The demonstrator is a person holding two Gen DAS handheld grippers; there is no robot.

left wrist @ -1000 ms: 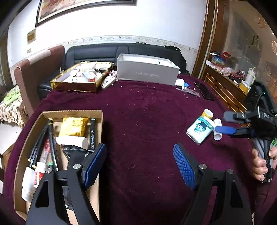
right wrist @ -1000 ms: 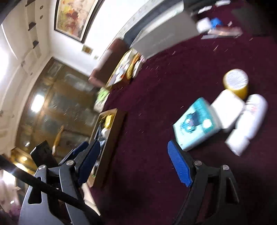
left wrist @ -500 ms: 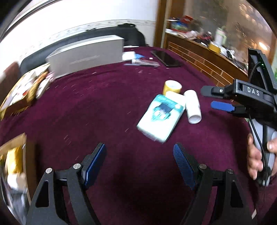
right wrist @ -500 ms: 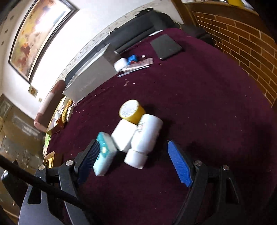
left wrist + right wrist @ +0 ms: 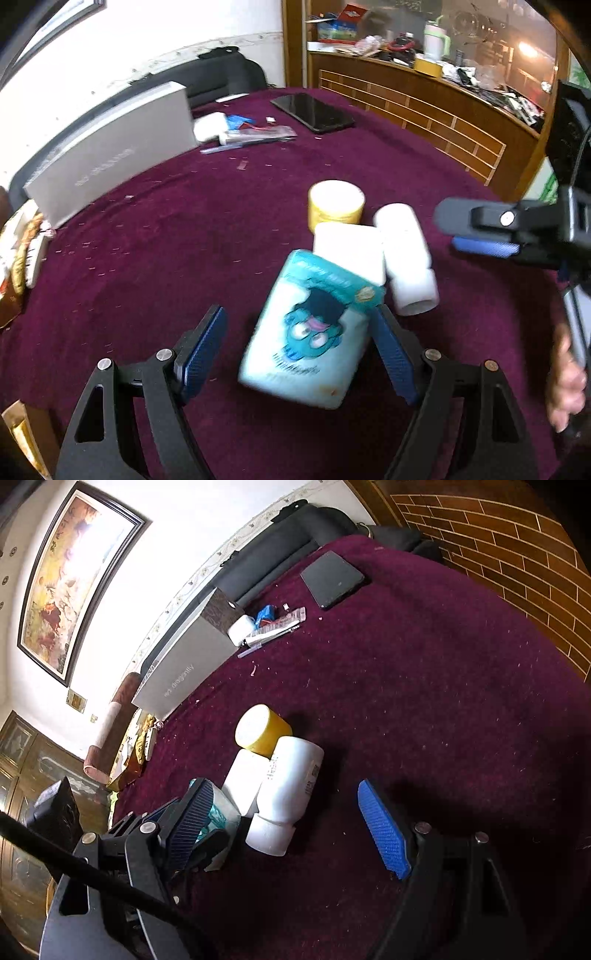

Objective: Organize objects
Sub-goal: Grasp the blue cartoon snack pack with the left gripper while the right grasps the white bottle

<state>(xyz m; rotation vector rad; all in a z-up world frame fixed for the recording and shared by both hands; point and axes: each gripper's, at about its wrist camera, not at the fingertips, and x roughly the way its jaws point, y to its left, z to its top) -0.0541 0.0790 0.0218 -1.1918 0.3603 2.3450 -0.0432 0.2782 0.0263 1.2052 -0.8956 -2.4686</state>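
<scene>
A light blue tissue pack (image 5: 308, 334) with a cartoon face lies on the maroon tablecloth (image 5: 166, 258), between the open jaws of my left gripper (image 5: 297, 343). Its far end rests against a white box (image 5: 347, 251). A white bottle (image 5: 406, 258) lies on its side to the right, and a yellow jar (image 5: 335, 203) stands behind. My right gripper (image 5: 286, 821) is open around the lying white bottle (image 5: 290, 786), with the yellow jar (image 5: 262, 731) beyond. The left gripper's fingers (image 5: 177, 834) show at the tissue pack (image 5: 221, 810) in the right wrist view.
A long grey box (image 5: 110, 151) stands at the back left. A black phone (image 5: 312, 112), a white case (image 5: 210, 125) and a tube with small items (image 5: 255, 136) lie at the far side. A gold tray (image 5: 18, 258) is at the left edge. A wooden rail (image 5: 424, 110) borders the right.
My left gripper moved forward and now straddles the tissue pack. My right gripper moved in so the white bottle lies between its fingers.
</scene>
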